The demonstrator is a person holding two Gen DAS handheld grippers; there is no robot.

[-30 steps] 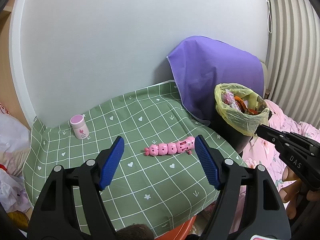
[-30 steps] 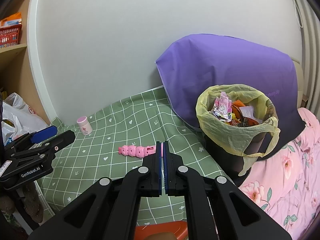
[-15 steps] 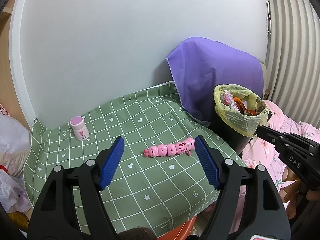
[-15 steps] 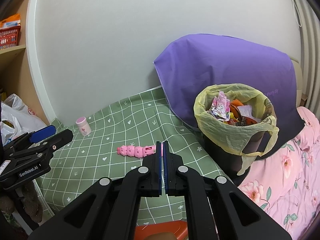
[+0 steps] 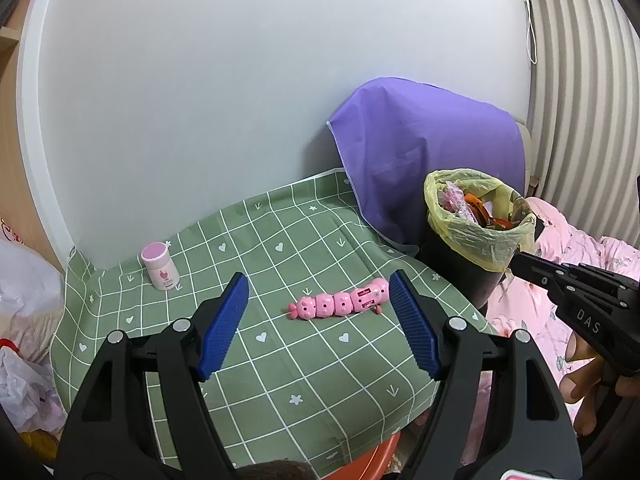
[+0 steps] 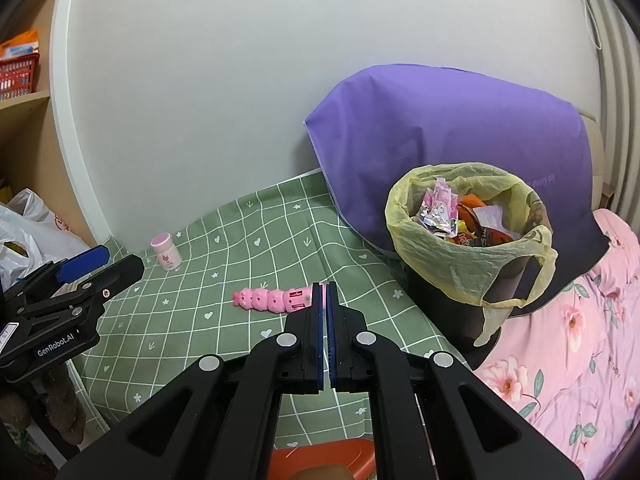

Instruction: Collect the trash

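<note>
Green checked cloth (image 5: 280,360) carries 2 loose items: a pink toy (image 5: 340,302) at its centre and a small bottle (image 5: 160,266) at 10 o'clock from the toy. I judge the task largely done, because the bin (image 6: 468,240) at 2 o'clock from the toy, just off the cloth edge, is already packed with wrappers. Neither item looks like obvious trash, so I cannot tell what is left to collect.

Left gripper (image 5: 320,320): jaws wide apart, holding nothing, raised above the cloth with the toy framed between the pads but untouched.

Right gripper (image 6: 324,320): pads pressed together, nothing between them, tip overlapping the toy's tail end in view; contact not confirmed.
</note>
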